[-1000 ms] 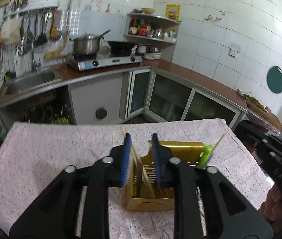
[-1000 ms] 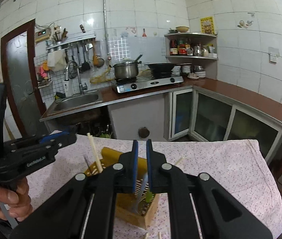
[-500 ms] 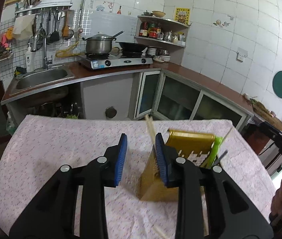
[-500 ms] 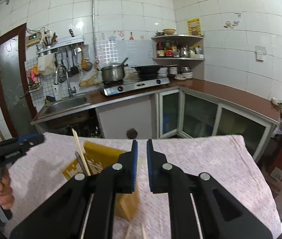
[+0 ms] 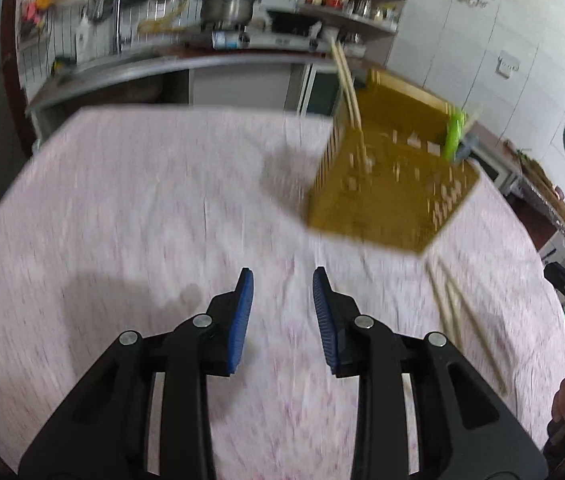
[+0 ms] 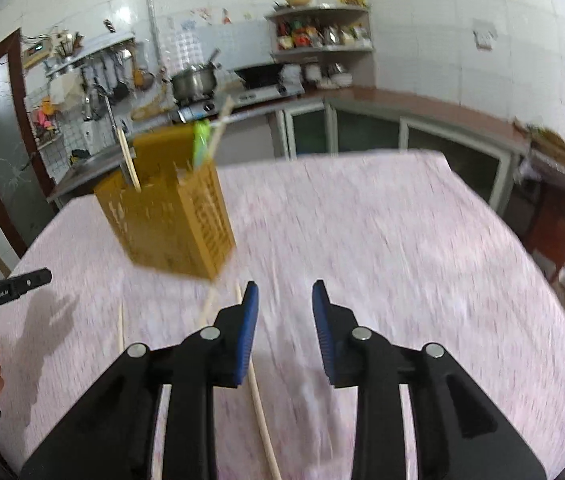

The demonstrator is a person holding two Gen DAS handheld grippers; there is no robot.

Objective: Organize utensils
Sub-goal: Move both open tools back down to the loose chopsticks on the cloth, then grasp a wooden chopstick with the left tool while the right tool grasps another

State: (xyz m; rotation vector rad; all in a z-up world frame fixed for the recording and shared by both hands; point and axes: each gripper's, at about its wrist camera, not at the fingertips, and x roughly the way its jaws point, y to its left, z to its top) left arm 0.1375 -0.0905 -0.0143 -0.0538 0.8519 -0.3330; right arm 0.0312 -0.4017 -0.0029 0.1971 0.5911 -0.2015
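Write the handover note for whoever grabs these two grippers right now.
Left gripper: jaws apart, nothing between them, over bare tablecloth.
Right gripper: jaws opening, nothing between them; a loose chopstick lies beside its left finger.
Yellow utensil holder stands on the table, already holding chopsticks and a green-handled utensil.
Done: some utensils stowed.
Left: loose chopsticks on the cloth in front of the holder go in next.
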